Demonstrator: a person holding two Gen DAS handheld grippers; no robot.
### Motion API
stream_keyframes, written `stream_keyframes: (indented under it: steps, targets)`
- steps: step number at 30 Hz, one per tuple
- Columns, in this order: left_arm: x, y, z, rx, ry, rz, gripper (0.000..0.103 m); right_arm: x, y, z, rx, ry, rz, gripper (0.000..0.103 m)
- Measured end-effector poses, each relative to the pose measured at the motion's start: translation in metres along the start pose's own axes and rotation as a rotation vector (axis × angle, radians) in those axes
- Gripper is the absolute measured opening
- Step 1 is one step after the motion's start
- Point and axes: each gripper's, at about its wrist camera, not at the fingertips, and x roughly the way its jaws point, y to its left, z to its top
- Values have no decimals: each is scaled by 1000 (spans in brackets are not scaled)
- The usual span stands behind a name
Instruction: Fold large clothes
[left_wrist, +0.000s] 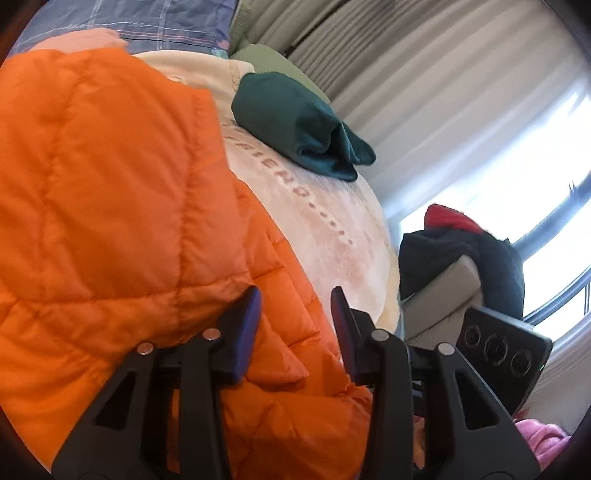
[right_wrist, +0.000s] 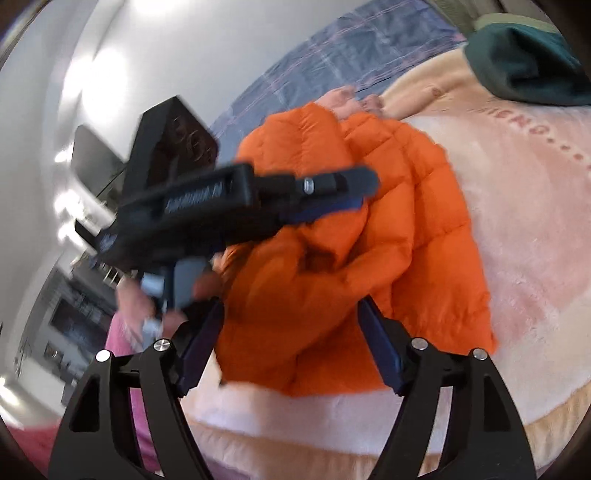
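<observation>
Your left gripper (left_wrist: 295, 299) has its jaws partly apart. Orange fabric fills the gap between them, but the pads do not seem to press on it, so count them as open. In the right wrist view that same gripper lies sideways across the jacket, too blurry to read well. Your right gripper (right_wrist: 291, 314) has its jaws wide apart with nothing pinched, hanging just over the near edge of the jacket.

The orange puffer jacket (right_wrist: 369, 266) lies bunched on the blanket, with a lumpy bump near its middle and an edge pointing toward 5 o'clock. It is not folded flat yet.

Here is what could go wrong. The jacket is puffy and slippery, so a small pinch may slide off when you pull. If you grab only the top layer, the layers under it may stay crumpled and the fold will come out crooked. Your two grippers are close together, so they may bump. The puffy cloth may also spring back open.

The jacket rests on a soft, fuzzy cream blanket (left_wrist: 354, 229) with letters on it. A folded dark green cloth (left_wrist: 295, 122) sits at 12 o'clock from the left gripper. A blue checked sheet (right_wrist: 362, 55) lies farther back. At 3 o'clock in the left view, dark and red clothes (left_wrist: 461, 251) are piled by a bright window with grey curtains (left_wrist: 424, 74).
</observation>
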Motion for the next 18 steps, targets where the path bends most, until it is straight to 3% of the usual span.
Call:
stream_keyframes:
  steps: [1,2,4,7,10,11,15,18]
  targets:
    - [4,2,3,5,4,8,38,3,1,2,-10,-6,-32,31]
    - [3,0,2,15,2,23,38,4,0,3,-12,-9,-36,17]
    - [-5,-4,4,33,-25,51,38,-3,-9,5,34,-39,-31,10]
    - [-42,-16,5,122,-128,90,38,-24,-28,10,42,-104,-92,10]
    - [-78,-22,1,207,-231,243,38,-33,-54,13,95,-103,-104,10]
    - [-86,-18,-1,215,-252,325,38,-35,-59,11,107,-95,-104,10]
    - [-69,14,0,167,-207,457,37,-26,-66,-1,129,-51,-97,15]
    - [-35,26,0,192,-181,490,38,-28,-66,-4,110,-49,-135,17]
